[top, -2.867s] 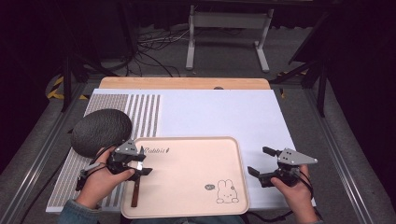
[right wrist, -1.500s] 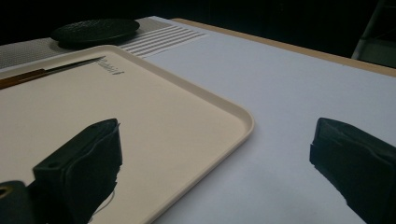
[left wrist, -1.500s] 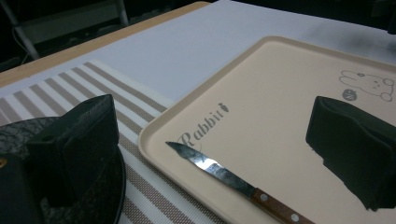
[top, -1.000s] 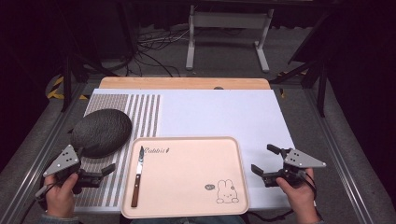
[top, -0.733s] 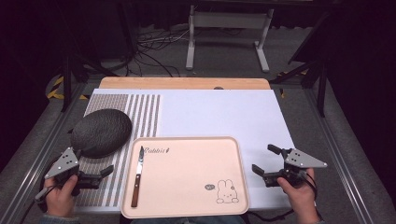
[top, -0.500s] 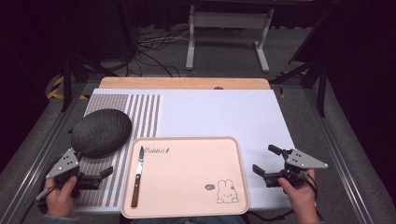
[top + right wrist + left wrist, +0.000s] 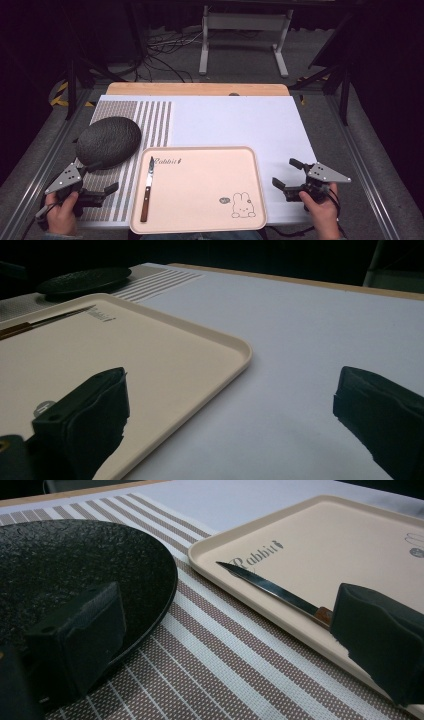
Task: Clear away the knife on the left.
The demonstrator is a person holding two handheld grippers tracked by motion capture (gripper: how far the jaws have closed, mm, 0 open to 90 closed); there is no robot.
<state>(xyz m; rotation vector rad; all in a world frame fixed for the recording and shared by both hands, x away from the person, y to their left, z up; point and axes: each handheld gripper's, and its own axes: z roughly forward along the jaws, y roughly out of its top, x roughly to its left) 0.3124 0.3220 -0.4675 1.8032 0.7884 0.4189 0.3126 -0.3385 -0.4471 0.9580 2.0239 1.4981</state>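
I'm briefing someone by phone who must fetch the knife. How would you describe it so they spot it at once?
Find the beige tray printed with a rabbit, at the table's near edge. The knife lies along its left side, pointing away from the person: slim steel blade, brown wooden handle, the tray's one loose item.

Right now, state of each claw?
Left claw: open, empty, beside the black textured plate.
Right claw: open, empty, beside the beige plastic tray.

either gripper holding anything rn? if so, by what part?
Nothing held. Left gripper and right gripper both have jaws open and empty; the knife lies free on the tray.
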